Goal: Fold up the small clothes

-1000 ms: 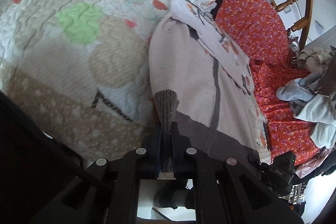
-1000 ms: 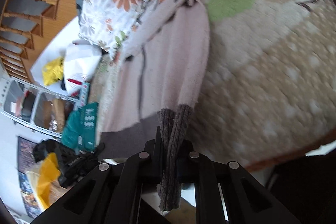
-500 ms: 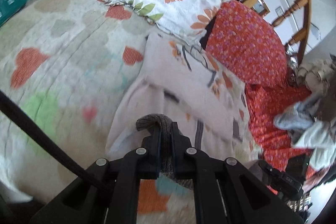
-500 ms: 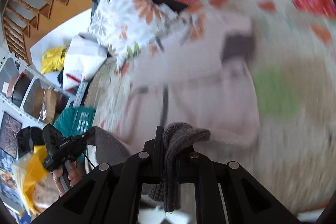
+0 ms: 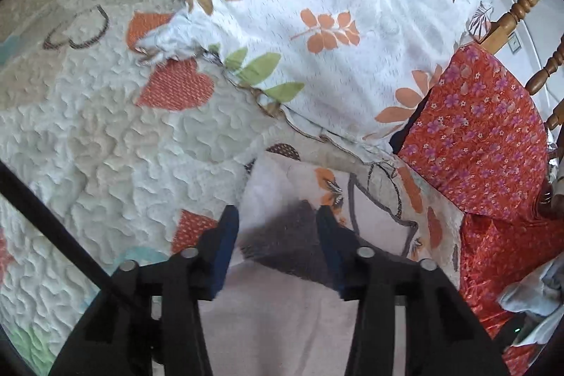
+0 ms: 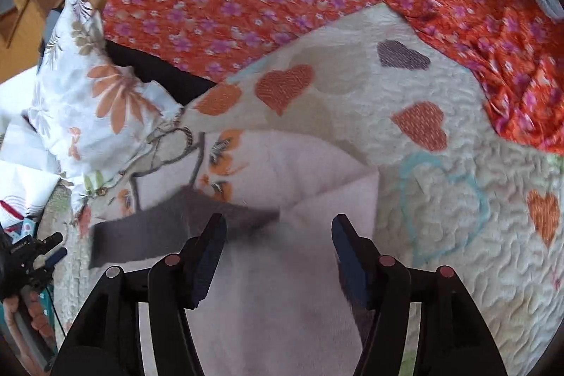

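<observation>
With both the left gripper [image 5: 275, 228] and right gripper [image 6: 276, 236] standing jaws apart and holding nothing, lift them straight up so neither snags the folded garment [image 6: 310, 178] lying on the quilt [image 6: 458, 171]. It is soft pale-pink knit with a dark grey ribbed hem [image 5: 285, 242]; the quilt is puckered, heart-patterned.
</observation>
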{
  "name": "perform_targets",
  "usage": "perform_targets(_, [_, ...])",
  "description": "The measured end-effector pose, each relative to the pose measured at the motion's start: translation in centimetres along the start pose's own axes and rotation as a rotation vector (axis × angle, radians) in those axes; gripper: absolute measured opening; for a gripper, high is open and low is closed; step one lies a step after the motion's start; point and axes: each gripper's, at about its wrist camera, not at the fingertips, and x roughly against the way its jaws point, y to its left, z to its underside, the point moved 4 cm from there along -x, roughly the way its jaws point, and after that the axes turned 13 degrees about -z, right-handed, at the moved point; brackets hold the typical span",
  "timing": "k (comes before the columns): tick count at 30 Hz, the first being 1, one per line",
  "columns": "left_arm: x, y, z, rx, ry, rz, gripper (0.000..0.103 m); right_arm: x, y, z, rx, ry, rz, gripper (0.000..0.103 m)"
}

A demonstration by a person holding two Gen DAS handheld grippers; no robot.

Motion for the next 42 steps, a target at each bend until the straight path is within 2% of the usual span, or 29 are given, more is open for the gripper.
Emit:
perform_targets(3, [1.1, 1.2, 1.4, -0.001, 0.028, 0.0, 0.047, 0.9, 0.7, -0.5, 0.036, -0.017, -0.008, 0.067])
perform_targets(4, [1.6, 1.7, 2.3, 0.008, 0.043, 0.001, 0.047, 1.0, 1.2, -0.3, 0.038, -0.009, -0.035, 0.064])
perform_targets(5, [2.1, 2.0, 3.0, 0.017, 0.053, 0.001, 0.049, 1.0, 1.6, 0.0, 0.039, 0.001, -0.058, 0.054])
perform_targets(7, [3.0, 3.4, 5.5, 0.042, 0.075, -0.003, 0.052, 0.7, 2.8, 1.1, 0.051, 0.044, -0.12, 0.04])
perform_targets(9, [3.3, 4.3, 7.4, 0.062, 0.084, -0.001, 0.059, 0.0, 4.1, 2.4, 0.063, 0.103, -0.195, 0.04])
perform_targets(10, [3.3, 4.7, 8.4, 0.065, 0.096, 0.003, 0.059, -1.1, 5.0, 3.2, 0.081, 0.154, -0.219, 0.039])
perform_targets(11, [3.1, 4.8, 8.8, 0.057, 0.104, 0.002, 0.059, -2.2, 5.5, 3.7, 0.107, 0.18, -0.215, 0.039])
perform_targets(12, [2.9, 5.0, 9.2, 0.045, 0.11, -0.003, 0.059, -3.4, 5.9, 4.1, 0.147, 0.21, -0.177, 0.039])
perform_targets(14, [2.7, 5.2, 9.3, 0.015, 0.106, -0.008, 0.059, -5.6, 5.8, 3.8, 0.227, 0.225, -0.046, 0.039])
perform_targets(17, [3.8, 5.8, 8.3, 0.007, 0.068, 0.0, 0.059, -8.2, 3.5, 0.9, 0.206, 0.181, 0.109, 0.038])
perform_targets(19, [5.0, 6.3, 7.3, -0.001, 0.016, -0.002, 0.06, -9.1, 2.4, -1.2, 0.197, 0.16, 0.255, 0.036])
perform_targets(21, [5.7, 7.1, 6.5, -0.001, -0.019, -0.031, 0.06, -8.5, 3.3, -2.3, 0.168, 0.121, 0.279, 0.037])
perform_targets(23, [6.4, 8.4, 5.8, 0.022, -0.045, -0.054, 0.06, -7.1, 6.7, -2.1, 0.156, 0.088, 0.117, 0.037])
perform_targets(25, [6.8, 9.8, 5.2, 0.044, -0.058, -0.071, 0.06, -7.2, 11.3, 0.2, 0.205, 0.148, -0.027, 0.037])
perform_targets(29, [7.5, 12.1, 4.7, 0.08, -0.065, -0.087, 0.06, -10.1, 19.2, 5.9, 0.386, 0.276, -0.122, 0.034])
perform_targets(34, [7.9, 14.5, 4.4, 0.109, -0.052, -0.097, 0.06, -16.7, 26.4, 10.3, 0.569, 0.356, -0.108, 0.034])
perform_targets(35, [7.8, 14.8, 4.3, 0.112, -0.045, -0.097, 0.06, -18.5, 27.6, 11.0, 0.604, 0.388, -0.09, 0.033])
perform_targets(37, [7.7, 15.3, 4.1, 0.119, -0.041, -0.101, 0.06, -22.2, 29.1, 12.3, 0.67, 0.454, -0.003, 0.033])
perform_targets(39, [7.7, 15.5, 3.9, 0.11, -0.045, -0.111, 0.06, -24.8, 31.1, 12.2, 0.729, 0.433, 0.062, 0.036])
perform_targets(42, [7.9, 15.6, 3.7, 0.09, -0.067, -0.139, 0.06, -26.3, 33.7, 10.5, 0.723, 0.416, 0.056, 0.036])
